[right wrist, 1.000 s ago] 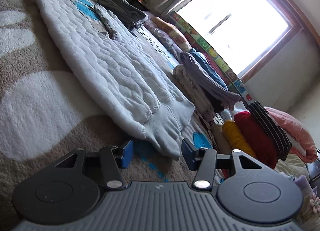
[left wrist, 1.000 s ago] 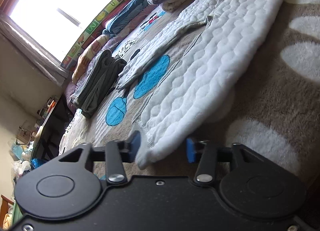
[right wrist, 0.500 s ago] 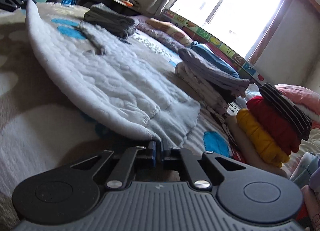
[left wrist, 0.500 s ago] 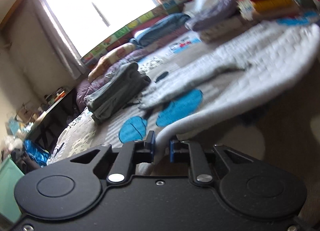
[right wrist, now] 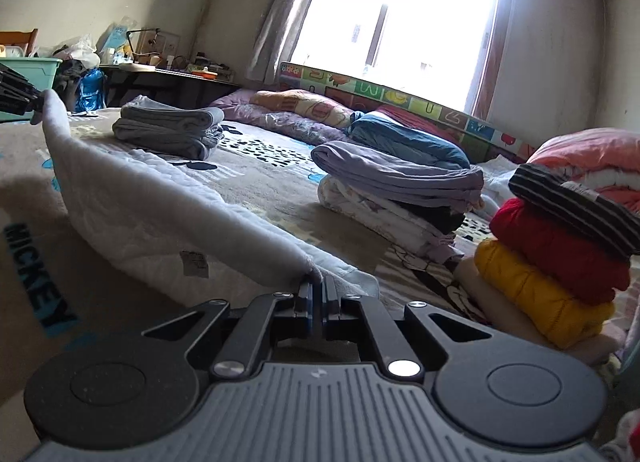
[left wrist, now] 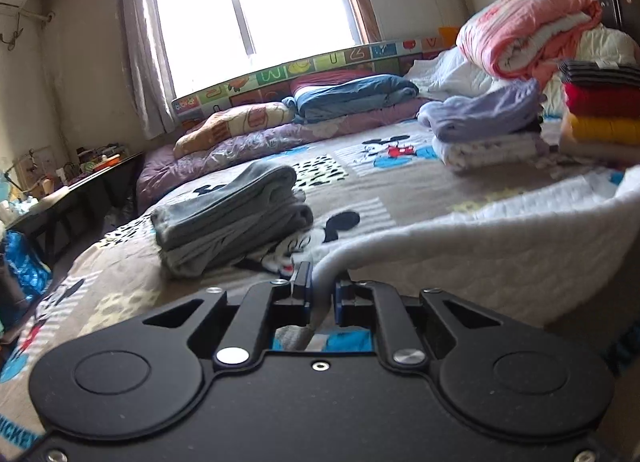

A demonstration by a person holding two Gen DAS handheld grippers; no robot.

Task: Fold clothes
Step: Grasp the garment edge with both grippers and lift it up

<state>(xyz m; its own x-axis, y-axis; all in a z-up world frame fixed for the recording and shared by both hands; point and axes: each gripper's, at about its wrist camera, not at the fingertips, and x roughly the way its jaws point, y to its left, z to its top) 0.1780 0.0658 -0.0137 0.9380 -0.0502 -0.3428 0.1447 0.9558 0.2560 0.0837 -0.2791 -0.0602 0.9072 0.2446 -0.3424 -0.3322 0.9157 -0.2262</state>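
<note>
Left wrist view: left gripper (left wrist: pixel 319 298) fingers pinch the white quilted garment (left wrist: pixel 500 246); right gripper (right wrist: pixel 317 302) fingers pinch its other edge above the bed (right wrist: pixel 260 170).

the left gripper (left wrist: pixel 321 294) is all matte black: a flat smooth plate with two round raised discs flanking its middle, angular link arms with triangular cut-outs, a silver pivot pin on each arm, small screws along the plate's edges, and blue pads (left wrist: pixel 305 289) on the fingertips. the right gripper (right wrist: pixel 318 302) has the same black discs, link arms, silver pins and blue pads (right wrist: pixel 311 308), but the panel between its discs is grey and ribbed with lengthwise grooves, a tiny mark at its top edge.
</note>
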